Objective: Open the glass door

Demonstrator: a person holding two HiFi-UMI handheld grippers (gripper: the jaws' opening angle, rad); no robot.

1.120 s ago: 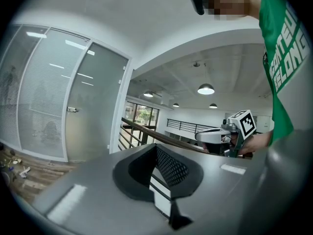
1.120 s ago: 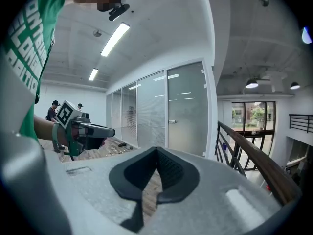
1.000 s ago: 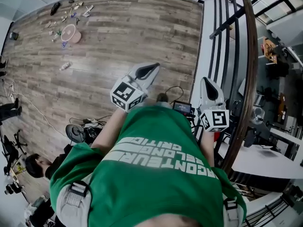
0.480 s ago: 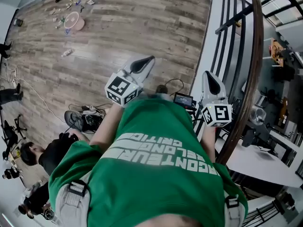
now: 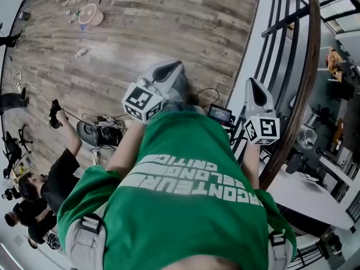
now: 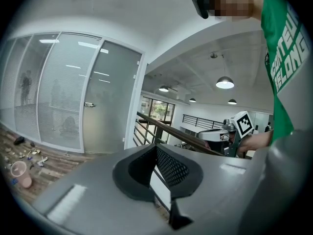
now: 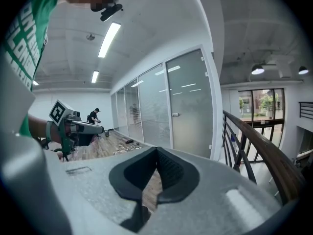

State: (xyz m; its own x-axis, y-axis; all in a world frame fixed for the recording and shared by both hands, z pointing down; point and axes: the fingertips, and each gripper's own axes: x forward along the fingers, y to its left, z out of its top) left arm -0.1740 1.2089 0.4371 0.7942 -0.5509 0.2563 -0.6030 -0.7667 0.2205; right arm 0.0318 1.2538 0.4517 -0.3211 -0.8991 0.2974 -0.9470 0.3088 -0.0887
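Observation:
The frosted glass door (image 6: 111,104) stands in a white frame across the wood floor, with its small metal handle (image 6: 88,104) on the left side. In the right gripper view the same glass door (image 7: 190,106) and handle (image 7: 175,114) appear far ahead. My left gripper (image 6: 156,147) is shut and empty, held out at chest height (image 5: 171,66). My right gripper (image 7: 156,150) is also shut with nothing in it, beside the railing (image 5: 252,83). Both are well short of the door. The head view does not show the door.
A black railing with a wooden handrail (image 5: 305,77) runs along my right. Cables and gear (image 5: 100,133) lie on the floor at my left, where people (image 5: 39,193) crouch. Small litter and a pink dish (image 5: 90,14) lie far ahead. A small screen (image 5: 220,115) sits near my feet.
The floor litter has slid up the head view as I moved forward. Both grippers shifted slightly up the frame. A person at the lower left has raised an arm.

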